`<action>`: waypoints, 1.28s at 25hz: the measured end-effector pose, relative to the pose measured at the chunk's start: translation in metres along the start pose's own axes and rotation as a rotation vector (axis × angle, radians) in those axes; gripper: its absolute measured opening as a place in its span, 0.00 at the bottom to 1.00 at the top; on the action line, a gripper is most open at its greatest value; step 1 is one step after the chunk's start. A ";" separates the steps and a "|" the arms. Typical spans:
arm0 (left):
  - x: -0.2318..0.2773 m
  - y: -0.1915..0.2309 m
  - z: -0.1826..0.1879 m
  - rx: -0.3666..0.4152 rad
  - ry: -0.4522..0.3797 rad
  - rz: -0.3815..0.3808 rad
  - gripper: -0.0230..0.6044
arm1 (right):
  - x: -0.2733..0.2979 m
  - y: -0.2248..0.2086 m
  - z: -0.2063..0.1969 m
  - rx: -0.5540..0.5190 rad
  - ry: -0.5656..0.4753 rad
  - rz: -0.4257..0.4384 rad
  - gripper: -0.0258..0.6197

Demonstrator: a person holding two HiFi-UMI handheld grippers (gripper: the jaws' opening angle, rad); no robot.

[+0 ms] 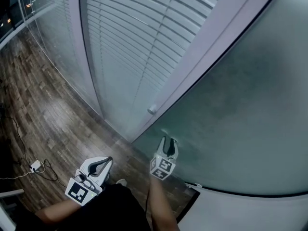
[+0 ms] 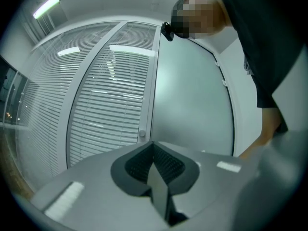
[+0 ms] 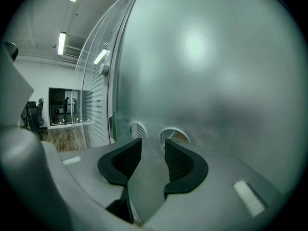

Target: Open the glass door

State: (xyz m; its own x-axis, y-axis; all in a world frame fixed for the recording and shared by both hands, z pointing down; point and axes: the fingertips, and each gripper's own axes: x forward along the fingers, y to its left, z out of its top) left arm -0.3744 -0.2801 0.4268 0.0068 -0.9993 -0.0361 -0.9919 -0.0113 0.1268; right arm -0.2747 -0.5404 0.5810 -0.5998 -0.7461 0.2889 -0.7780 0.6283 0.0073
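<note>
The right claw [image 3: 153, 142] is held spread, its 2 dark ribbed pads apart with nothing between them, and it points at the lower part of the glass door [image 1: 240, 105], close to the free edge; this looks like a line-up for a hold near that edge, where a pull or push swings a hinged panel most easily. Just ahead of the pads sit 2 round cutouts [image 3: 173, 134] in the frosting, side by side, through which slats and brown floor show; they may serve as a pull point, though no handle is visible there. The left claw [image 2: 154, 148] hangs lower and well apart from the door, its pads pressed together on nothing, apparently kept out of the way as a spare. The door itself is a large flat pane, smooth, matt and milky green-grey, so it offers little for the pads except its thin edge or those openings. Beside it runs a pale painted frame carrying a small round knob [image 1: 152, 109], then clear glazing backed by horizontal slatted blinds [image 1: 139, 42]. The floor [image 1: 43, 105] is glossy dark wood planking, with a thin cable [image 1: 29, 170] trailing across it. Whether the door has swung off its frame at all I cannot tell
</note>
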 end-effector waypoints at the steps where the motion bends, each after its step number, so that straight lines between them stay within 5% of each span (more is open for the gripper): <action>1: -0.002 0.003 0.001 -0.003 0.001 0.009 0.04 | 0.002 -0.001 0.002 0.002 0.000 -0.003 0.27; 32: -0.044 0.019 0.003 -0.018 0.000 0.071 0.04 | 0.007 -0.005 0.012 0.041 -0.053 -0.069 0.20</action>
State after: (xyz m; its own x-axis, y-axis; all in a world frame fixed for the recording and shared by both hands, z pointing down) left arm -0.3940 -0.2360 0.4282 -0.0631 -0.9977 -0.0262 -0.9874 0.0586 0.1468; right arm -0.2769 -0.5515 0.5711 -0.5530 -0.7985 0.2379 -0.8239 0.5665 -0.0137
